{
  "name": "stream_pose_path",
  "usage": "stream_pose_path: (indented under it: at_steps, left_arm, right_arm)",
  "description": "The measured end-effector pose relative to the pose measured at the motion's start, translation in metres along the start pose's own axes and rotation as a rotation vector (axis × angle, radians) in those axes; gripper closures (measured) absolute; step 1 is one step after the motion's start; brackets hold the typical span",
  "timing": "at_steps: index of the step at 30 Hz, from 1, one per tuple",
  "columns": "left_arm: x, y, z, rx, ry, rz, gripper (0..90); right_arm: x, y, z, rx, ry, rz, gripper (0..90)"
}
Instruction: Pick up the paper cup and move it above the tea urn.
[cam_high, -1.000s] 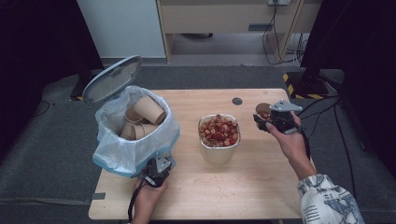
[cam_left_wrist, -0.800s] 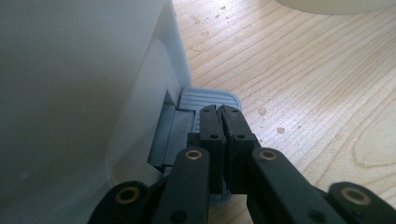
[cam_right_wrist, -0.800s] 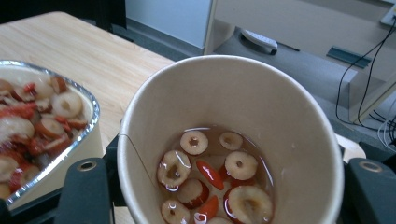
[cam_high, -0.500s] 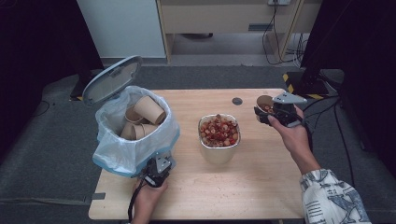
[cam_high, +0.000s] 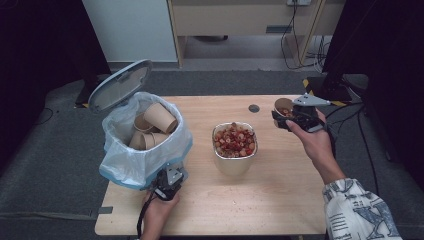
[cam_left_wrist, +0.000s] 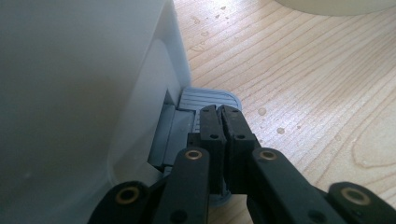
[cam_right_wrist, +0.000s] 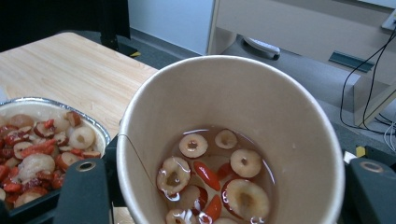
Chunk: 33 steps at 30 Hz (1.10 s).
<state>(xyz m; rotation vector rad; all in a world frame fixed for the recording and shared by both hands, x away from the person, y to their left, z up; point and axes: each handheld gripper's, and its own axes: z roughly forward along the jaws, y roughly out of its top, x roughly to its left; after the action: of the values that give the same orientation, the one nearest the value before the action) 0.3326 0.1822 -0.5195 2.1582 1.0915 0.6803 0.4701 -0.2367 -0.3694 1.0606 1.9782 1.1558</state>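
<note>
From the high view, the right gripper (cam_high: 282, 119) sits at the far right edge of the light wooden table (cam_high: 280, 200), clamped around a brown paper cup (cam_high: 283, 106) held clear of the tabletop. Mid-table stands a foil-rimmed white tub of red and pale fruit slices (cam_high: 234, 141). On the left, a white pedal bin lined with a pale blue plastic bag (cam_high: 145, 150) has its grey lid (cam_high: 120, 84) tipped up, with several empty brown paper cups (cam_high: 150, 127) piled inside. The left gripper (cam_high: 167, 181) sits low at the bin's near foot.

Over to the left gripper view: the two black jaws are pressed fully together, tips resting down on the bin's ribbed grey foot pedal (cam_left_wrist: 210, 99), nothing pinched between them. The bin's white wall (cam_left_wrist: 84, 93) rises alongside, and droplets speckle the wood.

Now the right gripper view: the jaws squeeze the brown paper cup (cam_right_wrist: 280, 121) from either side, upright, with ring-shaped pale slices and red pieces (cam_right_wrist: 210, 175) sitting in liquid at its bottom. The fruit tub (cam_right_wrist: 42, 144) lies just beyond to the left.
</note>
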Motion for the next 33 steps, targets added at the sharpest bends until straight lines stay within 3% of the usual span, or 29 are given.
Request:
stream_pose_path:
  at_steps: [6, 16, 33]
  left_arm:
    - [0.0, 0.0, 0.0, 0.0, 0.0, 0.0, 87.1]
    - [0.0, 0.0, 0.0, -0.001, -0.001, -0.002, 87.2]
    - [0.0, 0.0, 0.0, -0.001, 0.002, 0.001, 87.1]
  right_arm:
    - [-0.002, 0.004, -0.002, 0.006, 0.005, -0.004, 32.6]
    - [-0.002, 0.017, 0.0, 0.002, 0.0, -0.068, 34.2]
    - [0.014, 0.032, 0.009, 0.0, 0.028, -0.182, 35.1]
